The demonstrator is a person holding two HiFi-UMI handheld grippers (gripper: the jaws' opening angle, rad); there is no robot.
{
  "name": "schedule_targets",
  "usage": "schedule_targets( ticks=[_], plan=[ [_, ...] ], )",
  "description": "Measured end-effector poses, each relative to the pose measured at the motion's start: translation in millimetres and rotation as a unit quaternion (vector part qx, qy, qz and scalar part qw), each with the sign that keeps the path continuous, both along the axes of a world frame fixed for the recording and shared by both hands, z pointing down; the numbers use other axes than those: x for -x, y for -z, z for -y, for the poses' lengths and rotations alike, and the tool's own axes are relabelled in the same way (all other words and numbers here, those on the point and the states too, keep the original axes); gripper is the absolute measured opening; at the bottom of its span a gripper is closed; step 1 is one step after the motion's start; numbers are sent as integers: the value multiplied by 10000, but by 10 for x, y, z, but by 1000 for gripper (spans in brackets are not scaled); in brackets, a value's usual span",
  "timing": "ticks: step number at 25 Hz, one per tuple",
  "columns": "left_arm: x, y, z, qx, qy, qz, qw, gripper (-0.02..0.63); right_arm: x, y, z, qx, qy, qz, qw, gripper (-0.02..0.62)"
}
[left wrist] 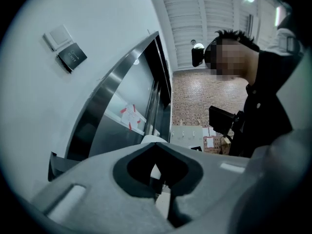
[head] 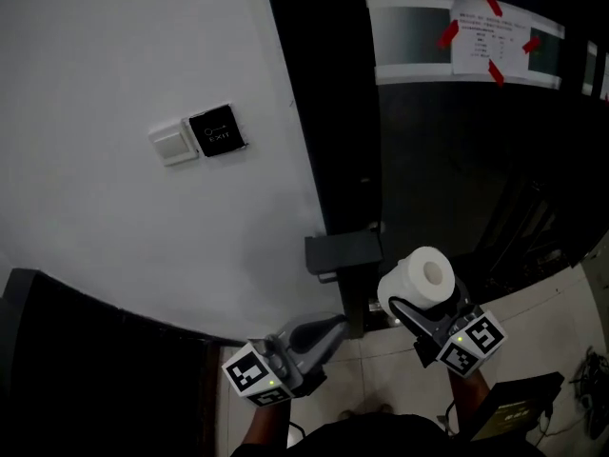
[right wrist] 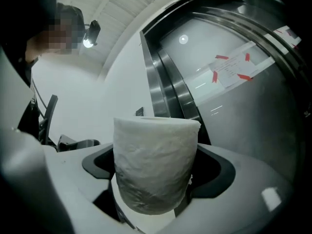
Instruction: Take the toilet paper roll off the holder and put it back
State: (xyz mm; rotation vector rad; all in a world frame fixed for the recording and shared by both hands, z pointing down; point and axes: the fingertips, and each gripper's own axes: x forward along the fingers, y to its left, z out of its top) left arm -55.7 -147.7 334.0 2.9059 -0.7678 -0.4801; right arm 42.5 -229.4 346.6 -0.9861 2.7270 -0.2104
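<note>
- The toilet paper roll (head: 423, 276) is held off the holder, clamped between the jaws of the right gripper (head: 428, 305), with its hollow core facing up towards the head view.
- In the right gripper view the roll (right wrist: 155, 169) is seen upright in the notch between the two jaws, which are spread wide and pressed against its sides.
- The left gripper (head: 333, 327) is held low and to the left of the roll, apart from it; its jaws are brought together at the tips and nothing is gripped between them.
- A dark grey holder (head: 343, 253) is seen fixed at the foot of a dark panel, just above the left gripper's tips and just left of the roll; it is bare.
- On the white wall (head: 114, 55) a white switch plate (head: 174, 144) and a black plate (head: 217, 130) are mounted side by side.
- A paper notice (head: 487, 34) is fastened with red tape on the panel at the upper right.
</note>
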Motion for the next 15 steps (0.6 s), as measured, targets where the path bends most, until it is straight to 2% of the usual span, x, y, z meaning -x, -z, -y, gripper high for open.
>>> schedule_targets(
  ticks=[3,8,15],
  plan=[
    [-106,-12,26,-74,-216,15,9997,0,-83,-129,-36,104,-100,177,9997,449],
    [-209,-43,58,-121,-414,72,9990,0,-131,-306,-35,93,-255,149,9995,449],
    [-208,-59,75,-253,-330,283,9987,0,-80,-295,-18,51,-216,161,9996,449]
  ],
)
